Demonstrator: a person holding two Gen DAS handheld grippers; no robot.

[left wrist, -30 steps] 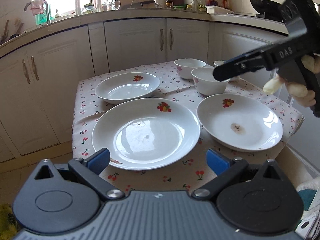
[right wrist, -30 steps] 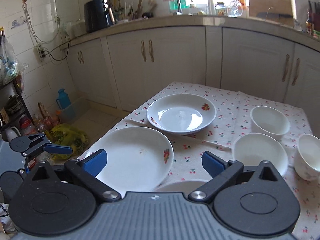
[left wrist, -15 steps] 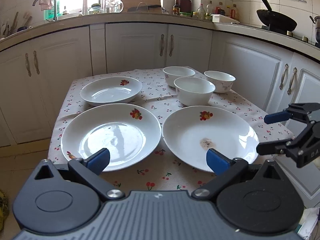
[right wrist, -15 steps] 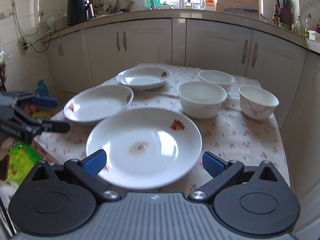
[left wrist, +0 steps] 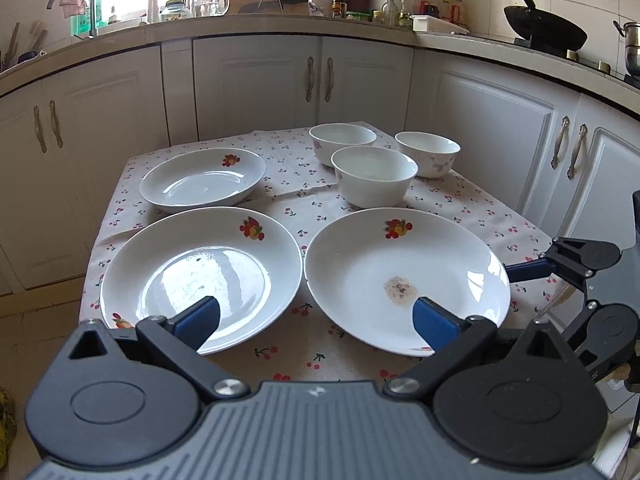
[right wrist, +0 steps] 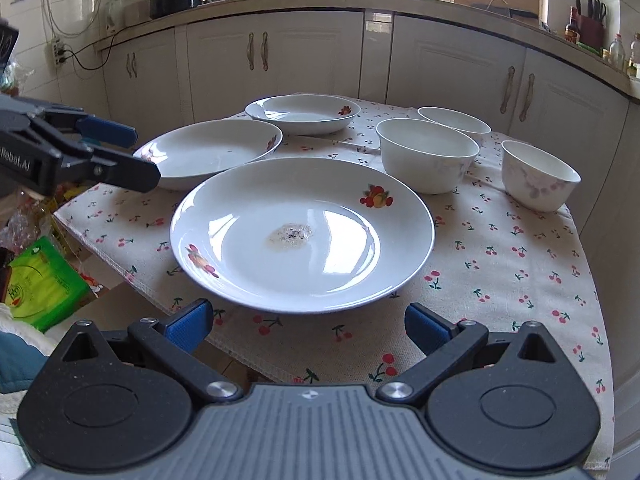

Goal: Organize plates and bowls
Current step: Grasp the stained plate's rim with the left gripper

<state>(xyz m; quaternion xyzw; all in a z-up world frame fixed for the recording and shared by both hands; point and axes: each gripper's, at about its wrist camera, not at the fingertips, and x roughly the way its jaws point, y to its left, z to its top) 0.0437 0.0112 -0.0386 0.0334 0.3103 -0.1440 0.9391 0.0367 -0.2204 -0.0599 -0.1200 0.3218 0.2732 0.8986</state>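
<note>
Now both tools sit lower and closer to the desk [right wrist: 520,280] than a moment ago, so the tidying looks ready to start. Nothing is stacked yet. The left tool [left wrist: 316,322] is wide open and holds nothing. The right tool [right wrist: 306,326] is wide open and empty too, pointing at the stained plate [right wrist: 302,234] in the middle of the frame. Three bowls [right wrist: 427,154] stand at the upper right.
</note>
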